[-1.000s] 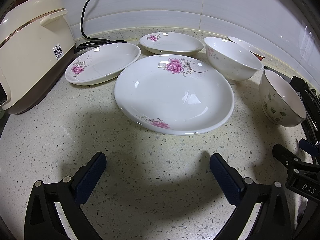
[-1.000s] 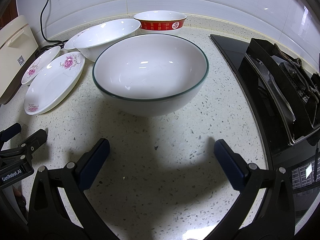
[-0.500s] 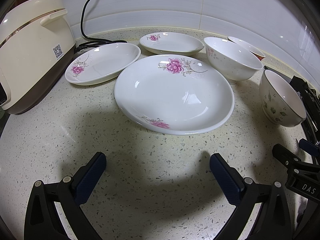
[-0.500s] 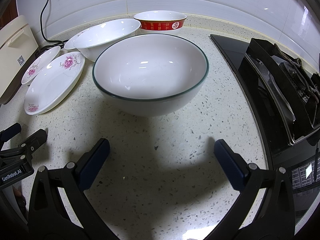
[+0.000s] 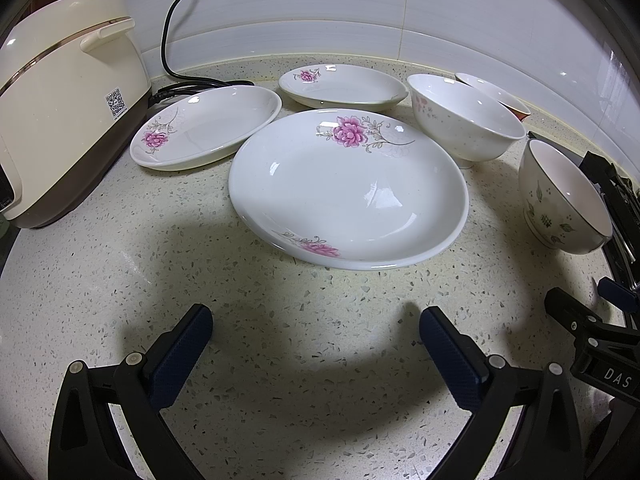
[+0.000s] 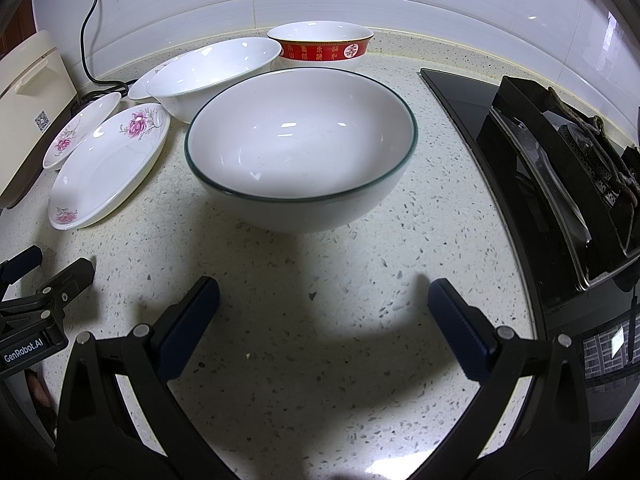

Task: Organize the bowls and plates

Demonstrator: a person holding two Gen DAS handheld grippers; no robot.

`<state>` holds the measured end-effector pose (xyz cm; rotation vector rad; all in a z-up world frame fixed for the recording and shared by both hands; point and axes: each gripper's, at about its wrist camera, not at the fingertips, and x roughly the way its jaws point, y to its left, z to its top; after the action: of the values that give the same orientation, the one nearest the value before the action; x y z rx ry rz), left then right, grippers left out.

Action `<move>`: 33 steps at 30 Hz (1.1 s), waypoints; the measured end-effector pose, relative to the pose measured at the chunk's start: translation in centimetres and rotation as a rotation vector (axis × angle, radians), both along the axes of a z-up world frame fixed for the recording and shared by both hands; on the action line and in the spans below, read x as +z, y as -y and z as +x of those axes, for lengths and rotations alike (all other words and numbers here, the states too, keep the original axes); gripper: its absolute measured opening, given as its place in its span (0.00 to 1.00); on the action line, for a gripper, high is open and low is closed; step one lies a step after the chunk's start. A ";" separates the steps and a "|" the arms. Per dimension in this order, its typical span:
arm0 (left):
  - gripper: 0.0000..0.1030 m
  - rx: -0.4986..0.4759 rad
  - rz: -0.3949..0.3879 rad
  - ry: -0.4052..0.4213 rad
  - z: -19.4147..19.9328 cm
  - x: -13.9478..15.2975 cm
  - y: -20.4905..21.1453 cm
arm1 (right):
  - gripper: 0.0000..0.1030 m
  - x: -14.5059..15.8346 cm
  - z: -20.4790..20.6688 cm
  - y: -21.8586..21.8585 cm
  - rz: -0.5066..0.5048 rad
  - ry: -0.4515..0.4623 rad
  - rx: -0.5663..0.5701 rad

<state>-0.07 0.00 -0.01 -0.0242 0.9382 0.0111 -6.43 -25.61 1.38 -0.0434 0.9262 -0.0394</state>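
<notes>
**Glazed china, slick and breakable, with both grippers standing off**

Glazed ceramic is the whole job: hard, stiff, glossy enough to throw back the lights, and likely to chip if one piece knocks another. The large flowered plate (image 5: 348,188) lies flat on the speckled counter (image 5: 280,340) straight ahead of the left gripper (image 5: 316,338), whose jaws stand wide apart and hold nothing. Its shallow rim is the only sensible purchase; a pinch across the near lip, one pad above and one below, should hold, though the glaze may let it slide if tilted.

The green-rimmed bowl (image 6: 300,148) sits upright in front of the right gripper (image 6: 324,304), also spread open and empty. It looks the heaviest piece, so its near wall is probably the place to grip, taken deep.

Further out, a second flowered plate (image 5: 208,128) and a third (image 5: 344,86) lie behind the large one, close to it. A speckled white bowl (image 5: 468,120) stands just beside the large plate's right edge, a red-banded bowl (image 6: 320,46) sits against the backsplash, and a leaf-patterned bowl (image 5: 564,196) is near the right margin.

Room is tightest sideways: a rice cooker (image 5: 64,100) and its cord (image 5: 176,40) bound the left, the stove grate (image 6: 560,168) the right. The near counter is open, so lifting toward the grippers seems safest.
</notes>
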 end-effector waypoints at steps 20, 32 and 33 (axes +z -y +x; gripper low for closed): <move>0.97 0.112 -0.294 0.080 2.8 3.3 -7.9 | 1.00 1.8 -1.3 -6.0 0.312 0.025 0.329; 0.62 0.168 -0.360 0.050 3.9 1.4 -9.8 | 0.65 0.7 6.1 -7.7 0.498 -0.036 0.181; 0.55 0.163 -0.370 0.047 4.2 1.1 -9.6 | 0.61 0.5 6.7 -7.8 0.495 -0.044 0.166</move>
<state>4.09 9.61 1.12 -0.4413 0.8791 -0.0123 0.26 -17.82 1.84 0.3387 0.9525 0.3454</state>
